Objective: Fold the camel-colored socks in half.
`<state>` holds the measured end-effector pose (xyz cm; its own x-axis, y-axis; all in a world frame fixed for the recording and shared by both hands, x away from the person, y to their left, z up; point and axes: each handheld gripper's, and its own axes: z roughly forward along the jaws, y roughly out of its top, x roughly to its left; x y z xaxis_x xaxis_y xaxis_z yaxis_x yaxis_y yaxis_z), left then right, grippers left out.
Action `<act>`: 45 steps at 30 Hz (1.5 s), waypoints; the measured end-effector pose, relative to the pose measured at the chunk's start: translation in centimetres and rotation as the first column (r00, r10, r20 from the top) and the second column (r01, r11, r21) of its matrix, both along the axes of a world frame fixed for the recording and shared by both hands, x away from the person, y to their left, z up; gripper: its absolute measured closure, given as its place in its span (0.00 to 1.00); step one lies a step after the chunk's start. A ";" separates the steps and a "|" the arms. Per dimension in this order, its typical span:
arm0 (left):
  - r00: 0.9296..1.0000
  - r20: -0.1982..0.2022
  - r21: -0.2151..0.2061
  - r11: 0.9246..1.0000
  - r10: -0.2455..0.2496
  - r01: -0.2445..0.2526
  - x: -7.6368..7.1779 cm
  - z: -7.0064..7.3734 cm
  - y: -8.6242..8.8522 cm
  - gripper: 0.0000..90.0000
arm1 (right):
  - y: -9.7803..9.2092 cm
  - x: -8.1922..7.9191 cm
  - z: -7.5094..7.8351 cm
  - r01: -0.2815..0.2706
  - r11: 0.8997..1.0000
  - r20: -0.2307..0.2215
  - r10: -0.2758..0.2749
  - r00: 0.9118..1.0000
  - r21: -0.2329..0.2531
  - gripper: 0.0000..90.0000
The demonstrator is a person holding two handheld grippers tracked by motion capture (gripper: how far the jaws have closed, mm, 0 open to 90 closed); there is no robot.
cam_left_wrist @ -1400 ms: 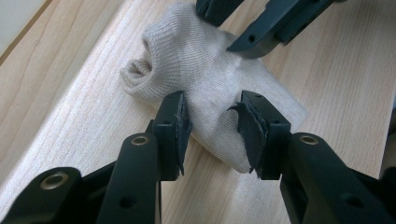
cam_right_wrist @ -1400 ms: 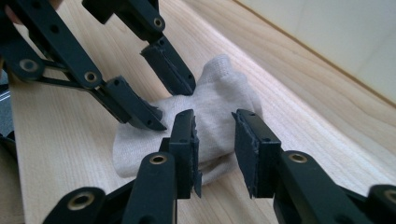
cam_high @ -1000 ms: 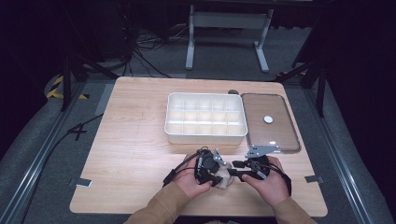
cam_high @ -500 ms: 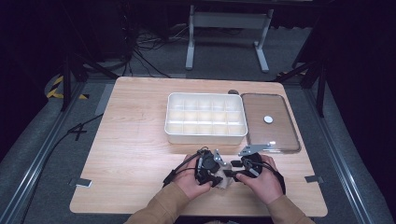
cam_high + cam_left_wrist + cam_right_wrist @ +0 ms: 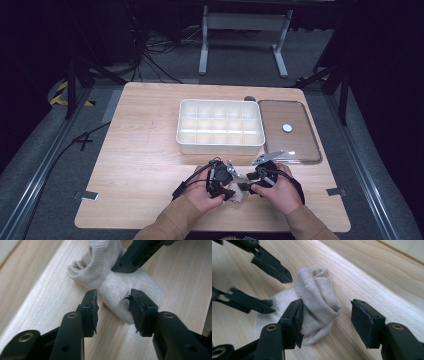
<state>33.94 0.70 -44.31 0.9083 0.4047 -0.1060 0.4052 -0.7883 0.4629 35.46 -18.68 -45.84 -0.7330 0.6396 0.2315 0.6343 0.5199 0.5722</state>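
Wooden table (image 5: pixel 140 150), near edge: beige sock (image 5: pixel 117 282), bunched, between grippers. Left gripper (image 5: pixel 112 305) jaws wide, straddling sock end. Right gripper (image 5: pixel 325 315) jaws wide, one jaw touching sock. White compartment tray (image 5: pixel 220 147) farther back.

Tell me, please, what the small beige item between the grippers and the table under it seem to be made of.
Beige item: probably knitted fabric, matte; fine ribbed loops show, and it folds softly, like a sock. Table: pale wood or wood-look laminate; long grain lines show, with a smooth, faintly shiny finish.
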 end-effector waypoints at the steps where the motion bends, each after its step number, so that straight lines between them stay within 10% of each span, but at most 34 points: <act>1: 1.000 0.000 0.000 1.000 0.000 0.000 0.0 0.0 0.0 0.73 | 0.0 0.0 0.0 0.000 1.000 0.000 0.000 1.000 0.000 0.47; 12: 1.000 -0.001 0.022 1.000 -0.006 0.006 0.2 0.0 0.0 0.78 | 0.6 0.9 -0.1 -0.045 0.999 -0.078 0.045 0.996 -0.007 0.48; 26: 0.999 0.025 0.024 0.999 0.028 -0.029 -0.4 -0.2 0.4 0.79 | 1.2 1.4 -0.3 -0.103 0.991 -0.158 0.115 0.981 0.082 0.79; 45: 0.995 0.043 -0.058 0.994 0.092 -0.090 0.8 2.3 4.7 0.69 | -0.4 1.5 2.9 -0.143 0.988 -0.048 0.145 0.988 0.052 0.87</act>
<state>34.77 5.41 -42.00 0.8724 0.4805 -0.0898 0.4515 -0.7217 0.5247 36.94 -19.12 -42.96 -0.8030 0.5155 0.2990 0.5840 0.5807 0.5672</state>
